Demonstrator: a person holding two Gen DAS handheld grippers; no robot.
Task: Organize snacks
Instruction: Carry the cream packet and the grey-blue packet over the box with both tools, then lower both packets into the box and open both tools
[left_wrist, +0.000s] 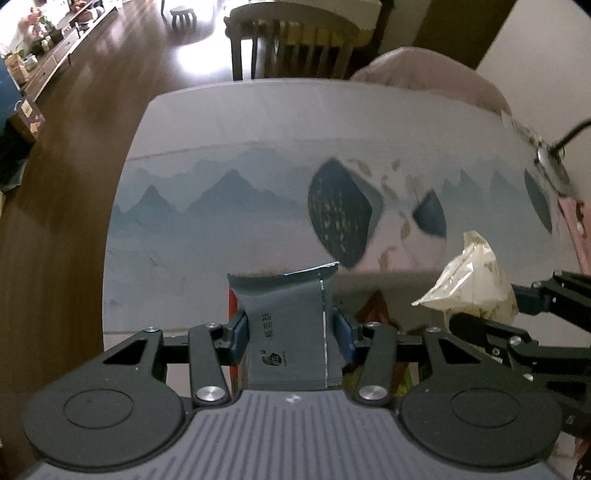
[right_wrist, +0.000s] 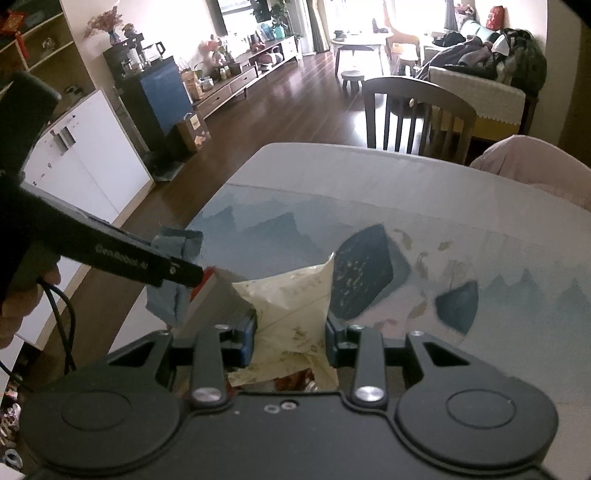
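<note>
The grey snack packet (left_wrist: 291, 332), upright in the left claw (left_wrist: 291, 330), hangs just left of the cream snack bag (right_wrist: 291, 314) clamped by the right claw (right_wrist: 290, 341), both above the surface (left_wrist: 221, 240) near its front edge.

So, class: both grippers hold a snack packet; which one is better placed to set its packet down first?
Hard to call: the left gripper grips the grey packet, the right gripper the cream packet, both over bare tablecloth.
</note>
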